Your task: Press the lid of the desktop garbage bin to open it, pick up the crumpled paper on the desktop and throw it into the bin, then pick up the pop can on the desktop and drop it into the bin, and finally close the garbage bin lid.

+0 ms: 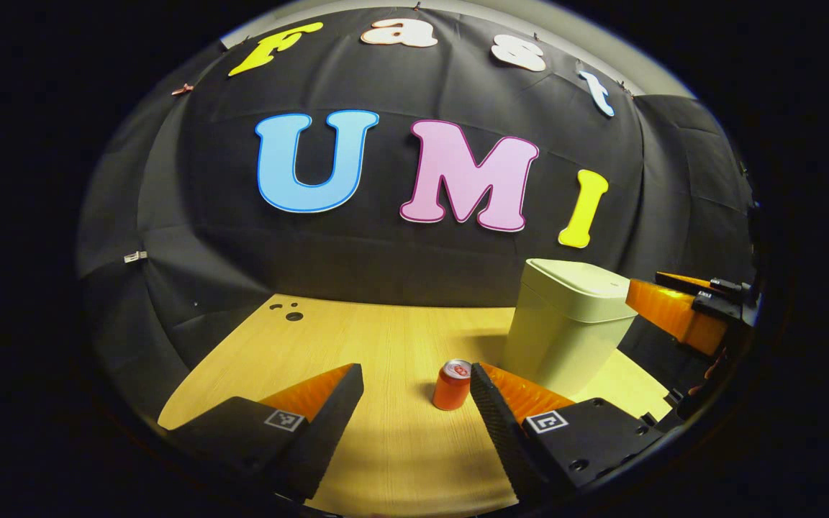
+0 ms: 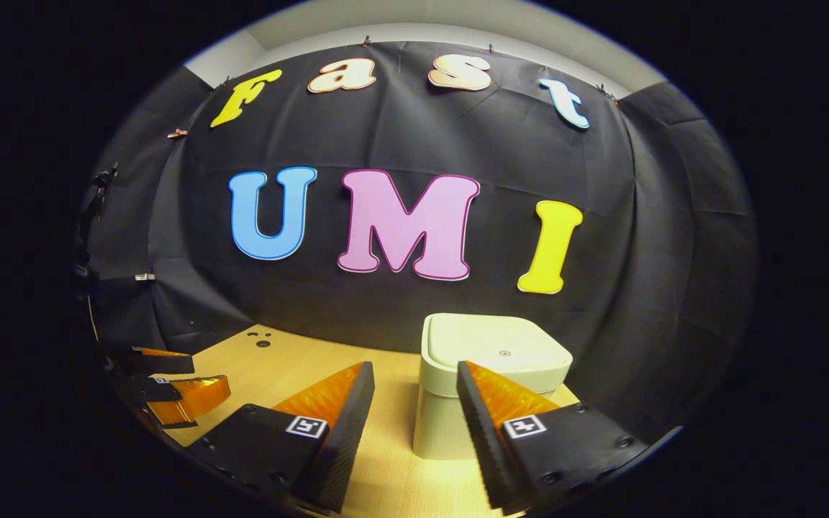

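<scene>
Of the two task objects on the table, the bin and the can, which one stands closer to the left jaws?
The pop can: it stands upright just ahead of the open left gripper, while the closed garbage bin sits farther back.

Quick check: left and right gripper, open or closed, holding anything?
Left gripper: open, holding nothing, pop can ahead.
Right gripper: open, holding nothing, garbage bin ahead.

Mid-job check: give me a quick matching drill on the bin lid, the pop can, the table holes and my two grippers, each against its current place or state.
Things:
1. bin lid
2. pop can
3. left gripper
4. right gripper
5. table holes

States:
A. upright on the table, beside the bin's base
B. open, pointed at the bin
C. down, closed
D. open, with the can just ahead between the fingers
E. far corner of the table, near the cloth wall

Pairs: 1-C, 2-A, 3-D, 4-B, 5-E
</scene>
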`<state>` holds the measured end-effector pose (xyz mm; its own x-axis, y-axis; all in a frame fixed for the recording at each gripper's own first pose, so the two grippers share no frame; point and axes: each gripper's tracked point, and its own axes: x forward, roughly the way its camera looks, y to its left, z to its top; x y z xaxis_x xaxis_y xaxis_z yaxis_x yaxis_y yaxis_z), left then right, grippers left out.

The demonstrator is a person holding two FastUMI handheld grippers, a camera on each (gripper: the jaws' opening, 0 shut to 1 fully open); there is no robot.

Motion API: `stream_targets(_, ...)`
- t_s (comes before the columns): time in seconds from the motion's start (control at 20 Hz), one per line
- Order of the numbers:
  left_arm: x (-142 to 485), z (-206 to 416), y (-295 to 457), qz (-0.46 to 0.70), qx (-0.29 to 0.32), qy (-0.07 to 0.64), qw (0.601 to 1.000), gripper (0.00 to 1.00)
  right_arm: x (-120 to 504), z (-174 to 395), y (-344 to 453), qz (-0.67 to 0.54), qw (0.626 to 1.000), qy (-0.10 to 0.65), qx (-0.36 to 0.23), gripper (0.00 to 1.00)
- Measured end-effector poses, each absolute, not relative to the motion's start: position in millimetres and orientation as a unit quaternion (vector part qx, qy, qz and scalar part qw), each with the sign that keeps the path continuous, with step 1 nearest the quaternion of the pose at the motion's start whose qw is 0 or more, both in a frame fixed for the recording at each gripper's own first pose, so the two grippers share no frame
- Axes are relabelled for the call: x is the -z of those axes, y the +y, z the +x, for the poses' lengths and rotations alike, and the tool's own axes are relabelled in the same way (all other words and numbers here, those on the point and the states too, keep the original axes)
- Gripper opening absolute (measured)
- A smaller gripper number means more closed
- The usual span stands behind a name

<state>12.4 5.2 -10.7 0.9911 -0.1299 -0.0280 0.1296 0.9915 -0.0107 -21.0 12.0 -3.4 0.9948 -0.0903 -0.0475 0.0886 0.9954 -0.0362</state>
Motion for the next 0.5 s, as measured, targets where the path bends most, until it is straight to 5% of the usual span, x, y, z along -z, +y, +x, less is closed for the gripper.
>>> stream_targets(0.15,10.9,11.9,3.7,-0.004,0.07,0.013,0.997,0.96,3.3,-21.3,13.6,-0.014,0.999,0.031,0.039,0.62)
stream_targets(0.2,11.1,13.1,3.0,-0.004,0.072,0.014,0.997,0.95,3.2,-20.8,14.7,-0.009,0.999,0.033,0.036,0.48)
stream_targets(0.5,12.5,13.7,3.6,0.0,0.073,0.016,0.997,0.96,-3.2,-20.0,10.7,-0.011,0.998,0.027,0.048,0.08)
